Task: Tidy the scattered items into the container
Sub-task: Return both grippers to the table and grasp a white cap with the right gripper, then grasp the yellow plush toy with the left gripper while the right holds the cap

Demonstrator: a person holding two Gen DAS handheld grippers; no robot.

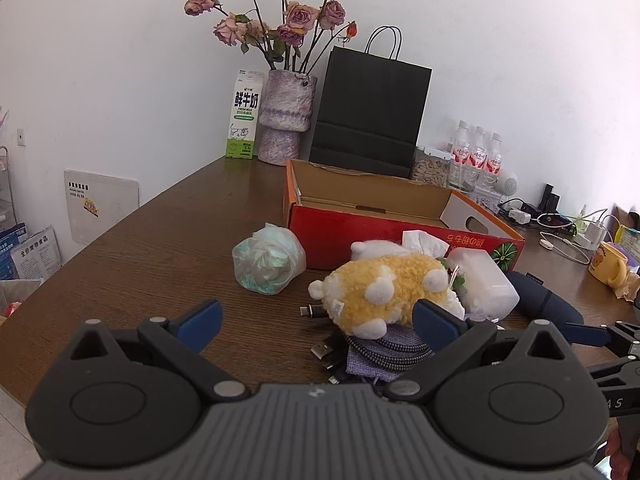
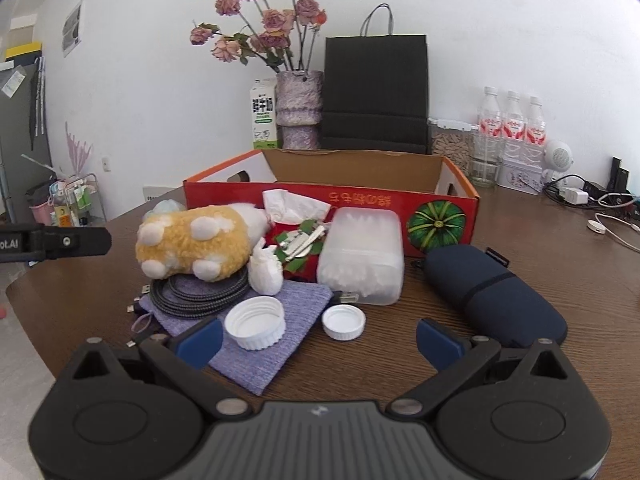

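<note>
An open red cardboard box (image 1: 348,236) (image 2: 360,204) stands on the brown table, nothing visible inside it. In front of it lies a heap: a yellow and white plush toy (image 1: 384,288) (image 2: 192,240), a clear plastic tub (image 1: 484,280) (image 2: 364,256), a crumpled tissue (image 2: 292,206), a purple cloth pouch (image 2: 272,336), a coiled cable (image 2: 200,296), two white lids (image 2: 256,322) (image 2: 344,321) and a navy case (image 2: 496,292). A bundled plastic bag (image 1: 270,260) lies to the left. My left gripper (image 1: 316,320) is open just short of the plush. My right gripper (image 2: 318,338) is open over the lids.
At the back stand a milk carton (image 1: 244,116), a vase of dried roses (image 1: 286,116), a black paper bag (image 1: 370,112) and three water bottles (image 2: 512,120). Chargers and cables (image 2: 600,208) lie at the right, a yellow mug (image 1: 608,264) too. The table's left edge (image 1: 104,240) is near.
</note>
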